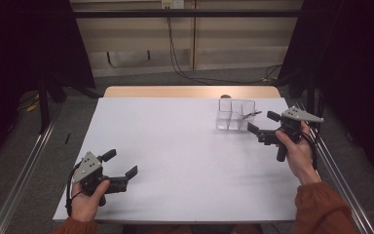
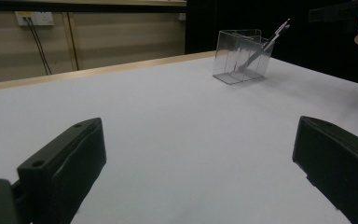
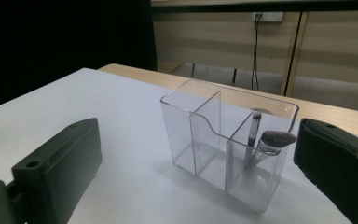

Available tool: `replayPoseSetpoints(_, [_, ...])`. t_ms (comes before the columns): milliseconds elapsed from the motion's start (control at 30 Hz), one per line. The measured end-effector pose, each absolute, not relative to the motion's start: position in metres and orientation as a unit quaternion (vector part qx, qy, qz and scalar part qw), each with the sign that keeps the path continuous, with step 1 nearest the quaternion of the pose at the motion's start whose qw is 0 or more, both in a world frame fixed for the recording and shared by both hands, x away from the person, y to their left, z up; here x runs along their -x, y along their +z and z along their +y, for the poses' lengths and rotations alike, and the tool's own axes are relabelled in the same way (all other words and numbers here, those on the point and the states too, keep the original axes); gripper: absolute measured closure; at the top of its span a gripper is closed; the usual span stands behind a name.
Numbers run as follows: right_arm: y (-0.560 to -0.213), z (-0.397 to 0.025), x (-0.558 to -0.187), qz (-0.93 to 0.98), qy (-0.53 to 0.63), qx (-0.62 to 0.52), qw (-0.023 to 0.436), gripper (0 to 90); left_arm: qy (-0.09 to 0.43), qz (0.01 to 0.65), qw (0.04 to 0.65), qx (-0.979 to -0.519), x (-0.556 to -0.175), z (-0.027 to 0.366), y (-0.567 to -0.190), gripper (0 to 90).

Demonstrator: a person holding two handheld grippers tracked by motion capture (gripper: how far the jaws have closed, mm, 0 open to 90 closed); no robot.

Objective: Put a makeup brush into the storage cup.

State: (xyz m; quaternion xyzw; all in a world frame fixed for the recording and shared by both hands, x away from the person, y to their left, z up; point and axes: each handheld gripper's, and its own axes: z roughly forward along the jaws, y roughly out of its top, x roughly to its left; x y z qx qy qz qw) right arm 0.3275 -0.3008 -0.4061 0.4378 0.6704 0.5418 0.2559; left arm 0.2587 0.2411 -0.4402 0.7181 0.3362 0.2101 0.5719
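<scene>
1. Organizer [image 1: 235, 116] stands upright at the far right of the table [image 1: 175, 161]; clear plastic, several compartments.
2. Brushes [image 3: 261, 142] lean in one end compartment, bristles up; two of them, tips touching.
3. Right gripper [image 1: 262, 125] sits just beside the organizer, jaws apart, nothing between them; the right gripper view has the organizer framed between its jaws.
4. Left gripper [image 1: 121, 164] rests near left, well apart from the organizer; jaws wide apart, empty.
</scene>
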Motion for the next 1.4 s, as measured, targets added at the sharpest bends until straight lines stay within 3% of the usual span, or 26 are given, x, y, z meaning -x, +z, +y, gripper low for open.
replayPoseSetpoints(1400, [-0.445,-0.3,-0.257,0.694,0.515,-0.437,0.249,1.3,0.216,0.347,0.569,-0.714,-0.249,0.246,-0.441,2.6])
